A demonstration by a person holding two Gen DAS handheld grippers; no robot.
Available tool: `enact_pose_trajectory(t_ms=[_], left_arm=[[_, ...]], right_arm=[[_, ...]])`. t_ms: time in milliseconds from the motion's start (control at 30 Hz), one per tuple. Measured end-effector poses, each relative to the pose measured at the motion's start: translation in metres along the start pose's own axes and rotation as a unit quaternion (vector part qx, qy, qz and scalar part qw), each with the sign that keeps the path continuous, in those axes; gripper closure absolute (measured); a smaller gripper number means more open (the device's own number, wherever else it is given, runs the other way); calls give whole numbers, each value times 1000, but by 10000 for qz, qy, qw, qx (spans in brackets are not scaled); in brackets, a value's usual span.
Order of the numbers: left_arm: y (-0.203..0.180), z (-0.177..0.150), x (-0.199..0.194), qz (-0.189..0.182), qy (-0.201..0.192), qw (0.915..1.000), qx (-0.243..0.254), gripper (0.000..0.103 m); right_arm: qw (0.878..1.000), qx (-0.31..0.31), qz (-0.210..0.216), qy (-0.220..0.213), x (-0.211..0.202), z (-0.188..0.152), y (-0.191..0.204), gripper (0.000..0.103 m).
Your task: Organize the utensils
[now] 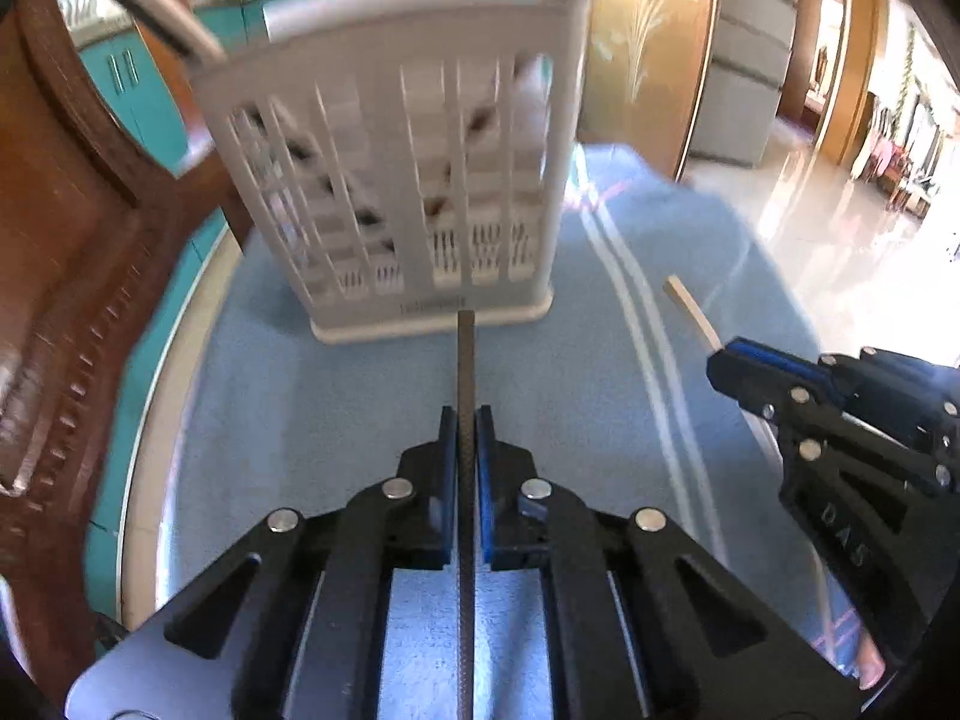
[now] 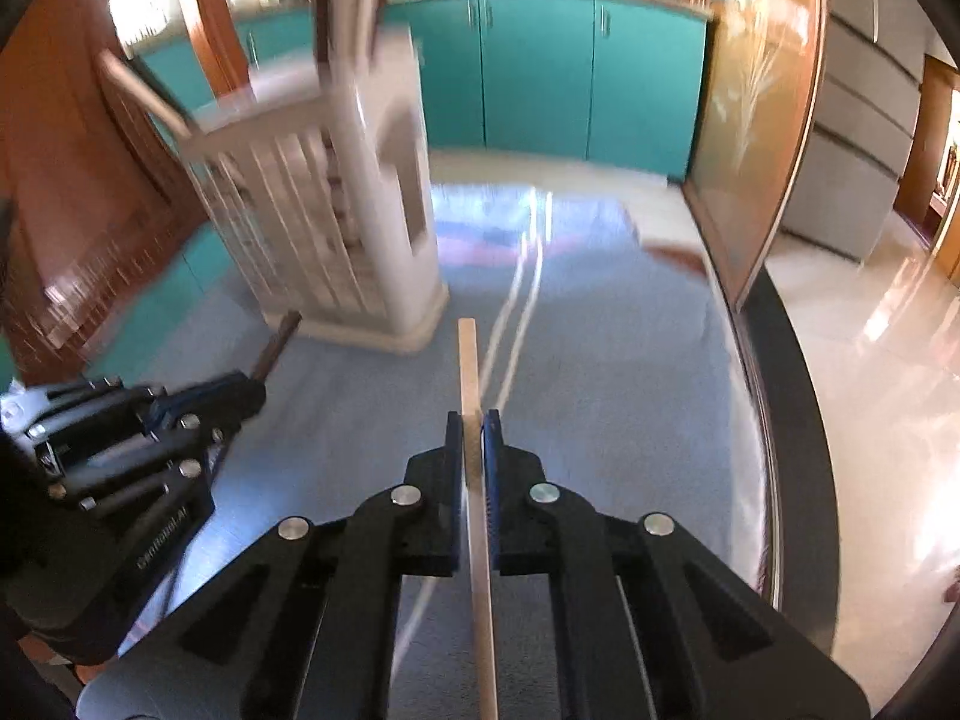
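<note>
Just short of the slotted white caddy (image 1: 396, 180) on the blue cloth (image 1: 300, 408), my left gripper (image 1: 467, 420) clamps a dark thin rod (image 1: 466, 360) and my right gripper (image 2: 474, 420) a pale wooden stick (image 2: 469, 360), and either long end could catch the rim or slats and tip the caddy.

Each camera sits on its own gripper, looking forward and down along the fingers, close above the blue cloth (image 1: 336, 420), and both see the white basket (image 1: 396, 180) just ahead.
</note>
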State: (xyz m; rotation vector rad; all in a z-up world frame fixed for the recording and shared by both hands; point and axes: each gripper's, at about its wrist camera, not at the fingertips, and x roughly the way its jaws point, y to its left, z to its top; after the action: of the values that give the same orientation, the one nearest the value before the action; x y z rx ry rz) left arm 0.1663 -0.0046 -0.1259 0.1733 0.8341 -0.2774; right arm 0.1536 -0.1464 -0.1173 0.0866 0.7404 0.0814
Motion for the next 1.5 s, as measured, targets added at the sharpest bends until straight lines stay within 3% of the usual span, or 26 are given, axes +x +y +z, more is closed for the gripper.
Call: enact_pose_trajectory(t_ms=[167,433,633,900,1033,1167,1333,1500], left_arm=[[0,9,-52,-43,-671,9977,29,96],[8,18,-122,-145,-1271,9918,30,96],[22,24,-161,-96,-1565,9876,15,96],[54,84,-194,-330,-1772,9836,-91,96],[71,107,-211,-343,-1950,9800,-191,96],[76,97,-206,-411,-1897,9807,-239,96],[75,73,-172,-566,-1436,9874,-352,96],[62,51,-142,-685,-1106,9911,-295,96]], right_arm=[[9966,27,299,-762,-49,11,1,96],[9915,217,580,-1144,-108,18,-3,96],[9882,85,649,-1382,-143,42,4,96],[9838,50,752,-1628,-170,118,14,102],[9838,-18,758,-1622,-178,131,19,102],[9893,102,650,-1305,-157,104,10,98],[9955,815,465,-128,-93,41,-35,92],[9918,975,-229,796,-62,-20,-78,78]])
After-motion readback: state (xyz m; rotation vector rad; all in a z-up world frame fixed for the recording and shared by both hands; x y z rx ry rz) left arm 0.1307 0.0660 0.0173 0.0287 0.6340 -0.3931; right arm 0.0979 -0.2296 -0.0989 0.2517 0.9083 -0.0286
